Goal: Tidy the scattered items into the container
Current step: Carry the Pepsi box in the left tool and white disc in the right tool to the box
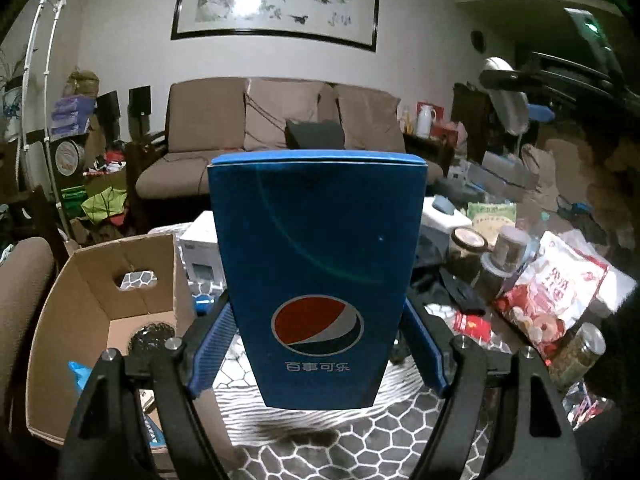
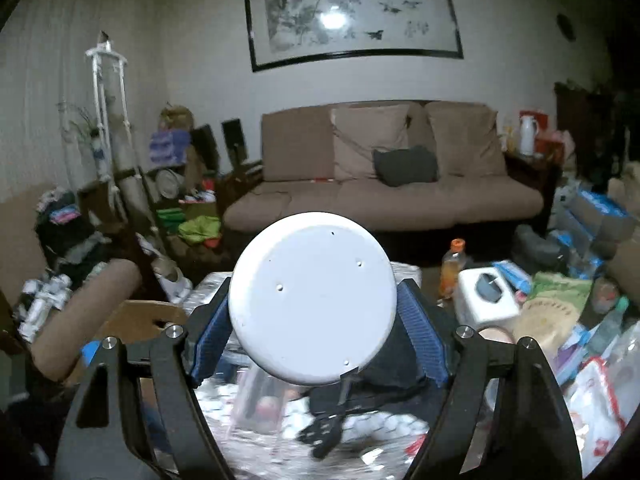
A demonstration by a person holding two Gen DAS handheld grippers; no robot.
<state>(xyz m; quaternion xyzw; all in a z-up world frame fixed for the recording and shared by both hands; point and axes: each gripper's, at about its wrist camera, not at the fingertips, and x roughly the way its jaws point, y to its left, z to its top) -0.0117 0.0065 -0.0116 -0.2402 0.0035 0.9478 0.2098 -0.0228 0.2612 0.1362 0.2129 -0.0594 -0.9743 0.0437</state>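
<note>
Two grips, left jaws clamp blue Pepsi box (image 1: pixel 318 280), right jaws clamp white disc (image 2: pixel 314 300)

The blue box (image 1: pixel 318 280) hides the worktop behind the left claw (image 1: pixel 318 344); clutter beneath the right claw (image 2: pixel 312 332) is blurred.
</note>
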